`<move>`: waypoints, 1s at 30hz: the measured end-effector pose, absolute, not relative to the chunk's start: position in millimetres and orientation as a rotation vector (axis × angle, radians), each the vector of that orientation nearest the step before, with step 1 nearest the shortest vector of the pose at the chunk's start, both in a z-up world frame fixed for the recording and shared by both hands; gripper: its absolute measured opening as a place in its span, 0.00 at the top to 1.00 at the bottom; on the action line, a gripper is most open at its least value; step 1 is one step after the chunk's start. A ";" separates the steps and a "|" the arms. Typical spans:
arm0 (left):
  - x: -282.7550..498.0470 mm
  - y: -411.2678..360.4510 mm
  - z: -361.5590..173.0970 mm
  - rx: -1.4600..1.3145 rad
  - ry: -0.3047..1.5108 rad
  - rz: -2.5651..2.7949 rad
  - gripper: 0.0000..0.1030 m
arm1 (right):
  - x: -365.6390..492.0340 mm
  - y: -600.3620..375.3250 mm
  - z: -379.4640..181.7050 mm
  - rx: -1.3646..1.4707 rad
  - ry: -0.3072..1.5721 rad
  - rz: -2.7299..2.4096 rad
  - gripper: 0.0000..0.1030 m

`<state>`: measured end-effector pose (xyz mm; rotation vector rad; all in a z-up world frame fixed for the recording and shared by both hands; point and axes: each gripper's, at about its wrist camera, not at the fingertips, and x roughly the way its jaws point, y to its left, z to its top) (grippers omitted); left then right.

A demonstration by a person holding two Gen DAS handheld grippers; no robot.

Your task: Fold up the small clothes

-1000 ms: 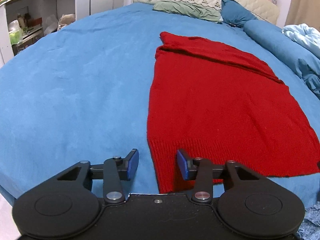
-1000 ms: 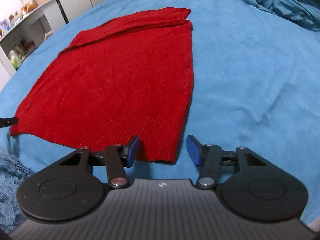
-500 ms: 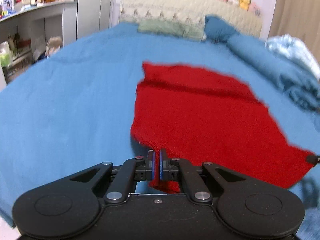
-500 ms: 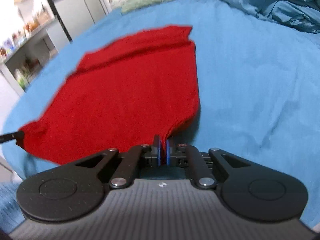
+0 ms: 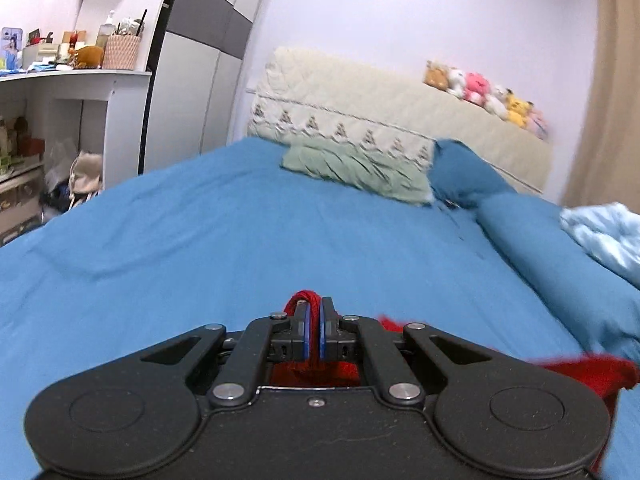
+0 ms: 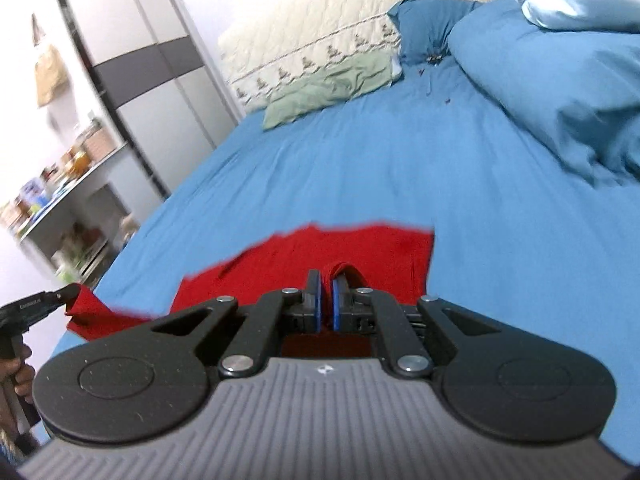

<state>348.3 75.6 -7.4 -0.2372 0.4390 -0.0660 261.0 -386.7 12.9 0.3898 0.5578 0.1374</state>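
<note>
Blue bedsheet (image 6: 360, 168) fills both views, pillows at 12 o'clock. Left gripper (image 5: 314, 320) and right gripper (image 6: 325, 300) are each clamped on a hem corner of the red knit garment (image 6: 320, 256), lifted off the sheet toward 12 o'clock. Judged: first fold under way, nothing laid down yet; remaining folds all pending.

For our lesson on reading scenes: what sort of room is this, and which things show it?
Almost certainly a home bedroom: a bed with a blue sheet, a green pillow against a quilted headboard, and plush toys along its top.
</note>
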 end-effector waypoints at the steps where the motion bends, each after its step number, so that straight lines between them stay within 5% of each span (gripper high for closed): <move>1: 373.4 74.3 -16.5 -0.246 0.441 -0.056 0.96 | 286.6 -390.5 7.3 0.395 0.550 0.129 0.80; 13: 516.3 63.7 -93.3 -0.274 0.713 0.098 0.91 | 468.9 -406.6 -90.6 0.378 0.696 0.020 0.78; 14: 517.3 64.8 -89.6 -0.268 0.725 0.100 0.79 | 471.7 -404.7 -90.8 0.353 0.718 0.011 0.73; 15: 515.8 66.2 -84.0 -0.258 0.734 0.106 0.68 | 473.2 -403.6 -88.7 0.341 0.734 0.006 0.54; 16: 513.9 66.7 -76.6 -0.241 0.731 0.109 0.44 | 472.4 -403.6 -85.3 0.334 0.740 0.004 0.38; 17: 509.2 65.0 -69.4 -0.221 0.715 0.112 0.30 | 465.9 -402.3 -78.5 0.322 0.726 0.001 0.12; 18: 501.1 63.5 -60.4 -0.194 0.700 0.107 0.27 | 456.6 -400.6 -69.1 0.306 0.693 -0.006 0.00; 22: 457.1 50.2 -38.5 -0.073 0.723 0.041 0.08 | 421.4 -382.2 -42.5 0.277 0.676 0.036 0.00; 30: 422.5 21.7 -101.0 0.034 0.880 -0.070 0.08 | 385.0 -337.8 -84.7 0.244 0.849 0.044 0.00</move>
